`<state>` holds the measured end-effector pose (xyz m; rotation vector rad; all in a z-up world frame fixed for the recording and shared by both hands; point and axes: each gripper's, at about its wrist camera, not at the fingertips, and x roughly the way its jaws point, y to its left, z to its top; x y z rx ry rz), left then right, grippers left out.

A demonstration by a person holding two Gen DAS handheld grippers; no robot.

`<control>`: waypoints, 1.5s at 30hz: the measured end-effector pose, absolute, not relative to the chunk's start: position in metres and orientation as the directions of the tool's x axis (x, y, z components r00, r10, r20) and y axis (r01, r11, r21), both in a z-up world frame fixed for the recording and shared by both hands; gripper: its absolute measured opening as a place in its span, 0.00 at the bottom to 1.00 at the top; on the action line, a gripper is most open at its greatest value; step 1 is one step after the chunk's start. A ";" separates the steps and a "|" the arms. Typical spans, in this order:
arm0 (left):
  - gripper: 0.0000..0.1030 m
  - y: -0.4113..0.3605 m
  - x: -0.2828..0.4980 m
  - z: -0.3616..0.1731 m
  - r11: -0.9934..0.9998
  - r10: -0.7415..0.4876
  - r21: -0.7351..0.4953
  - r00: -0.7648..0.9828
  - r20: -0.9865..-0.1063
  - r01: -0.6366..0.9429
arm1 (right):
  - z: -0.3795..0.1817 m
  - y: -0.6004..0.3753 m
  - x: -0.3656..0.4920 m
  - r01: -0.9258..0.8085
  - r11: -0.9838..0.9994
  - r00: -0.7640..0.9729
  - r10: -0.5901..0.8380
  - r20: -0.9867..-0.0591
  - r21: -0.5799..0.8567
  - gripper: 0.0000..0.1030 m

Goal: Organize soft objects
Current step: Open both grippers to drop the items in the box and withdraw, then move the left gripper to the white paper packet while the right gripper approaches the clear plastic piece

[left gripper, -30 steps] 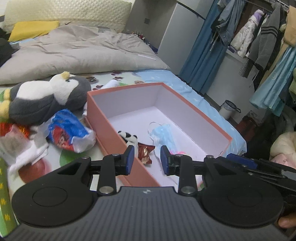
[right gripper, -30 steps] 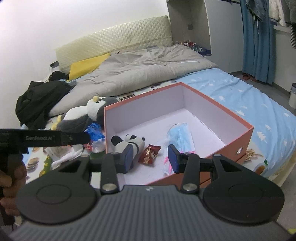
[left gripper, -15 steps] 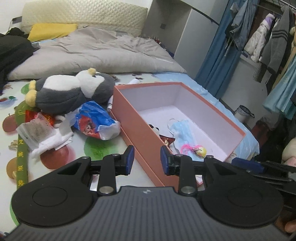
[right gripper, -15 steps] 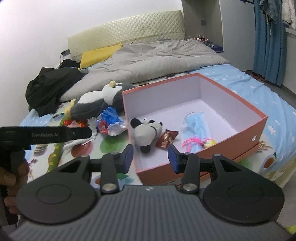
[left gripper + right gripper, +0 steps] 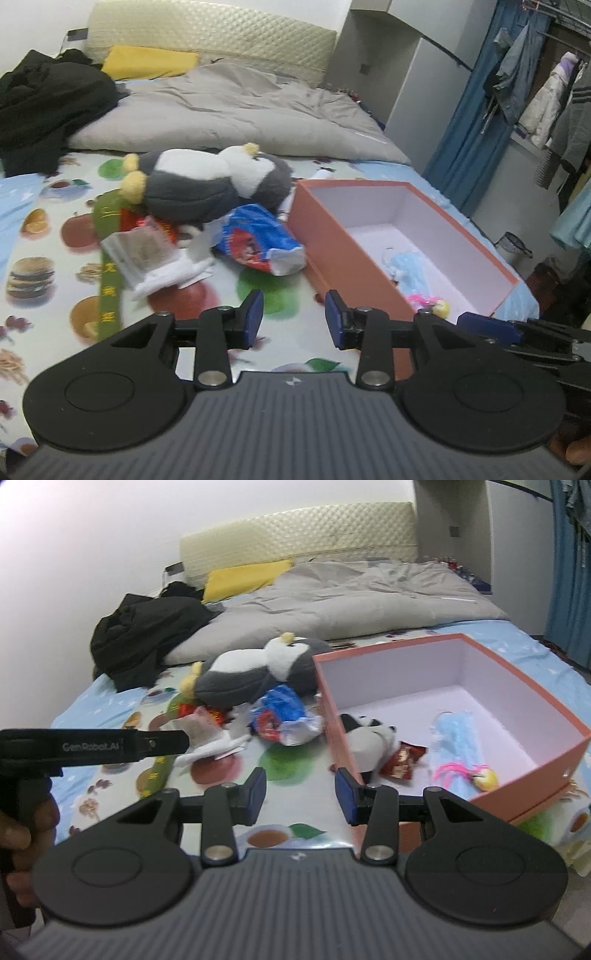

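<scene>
Two grippers: both hang above the fruit-print sheet (image 5: 48, 258) of the bed, pointing down at it, nothing between the pads of either.
Left gripper (image 5: 293, 319): jaws parted and empty; they have just been opening a little wider. It points at the sheet just beside the long outer wall of the box.
Right gripper (image 5: 301, 795): jaws parted and empty, over the sheet beside the near corner of the box. Its right finger overlaps the box wall in the right wrist view; whether it touches I cannot tell.
Box (image 5: 334, 716): orange outside, white inside, open at the top, lying on the bed to the right of the loose pile.
Inside the box: a small panda plush (image 5: 369, 734) against the left wall, a red snack wrapper (image 5: 404, 760) just beside it, a pale blue face mask (image 5: 458, 742) along the middle, a pink-haired little toy (image 5: 465, 771) at the mask's near end.
Outside the box: a large grey and white penguin plush (image 5: 207, 181) lying on its side; a blue and red crumpled bag (image 5: 258, 240) between it and the box wall; white paper and a packet (image 5: 147, 254) to the left, over a green strip (image 5: 109, 295).
Far end of the bed: grey duvet (image 5: 229, 107), yellow pillow (image 5: 147, 66), black clothing (image 5: 44, 107).
Left edge, right wrist view: a hand (image 5: 22, 834) holding the other gripper's handle.
</scene>
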<state>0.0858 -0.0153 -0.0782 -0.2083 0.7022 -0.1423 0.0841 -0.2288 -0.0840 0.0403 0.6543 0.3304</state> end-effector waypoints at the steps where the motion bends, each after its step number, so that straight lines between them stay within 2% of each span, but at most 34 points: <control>1: 0.41 -0.010 0.084 -0.079 0.971 -0.193 -0.235 0.752 -0.631 0.052 | -0.084 -0.225 0.084 -0.295 0.945 0.740 0.320 -0.592 0.142 0.43; 15: 0.46 0.030 0.069 -0.095 0.966 -0.159 -0.256 0.739 -0.655 -0.019 | -0.095 -0.178 0.084 -0.370 0.920 0.693 0.368 -0.620 0.132 0.43; 29: 0.46 0.089 0.126 -0.120 0.961 -0.055 -0.236 0.740 -0.670 -0.142 | -0.115 -0.127 0.142 -0.462 0.881 0.653 0.415 -0.634 0.100 0.43; 35: 0.50 0.113 0.160 -0.133 0.955 -0.024 -0.233 0.733 -0.680 -0.185 | -0.127 -0.106 0.176 -0.484 0.871 0.633 0.415 -0.653 0.084 0.43; 36: 0.50 0.117 0.167 -0.136 0.953 -0.022 -0.235 0.729 -0.684 -0.191 | -0.130 -0.104 0.183 -0.485 0.871 0.630 0.411 -0.659 0.080 0.47; 37: 0.51 0.119 0.173 -0.140 0.952 -0.020 -0.234 0.725 -0.689 -0.196 | -0.133 -0.100 0.189 -0.484 0.872 0.627 0.406 -0.665 0.076 0.58; 38: 0.51 0.121 0.180 -0.144 0.953 -0.021 -0.232 0.721 -0.693 -0.196 | -0.136 -0.098 0.196 -0.482 0.873 0.627 0.403 -0.667 0.075 0.62; 45: 0.51 0.133 0.233 -0.169 0.974 -0.042 -0.182 0.690 -0.723 -0.131 | -0.161 -0.082 0.242 -0.470 0.879 0.611 0.392 -0.688 0.083 0.64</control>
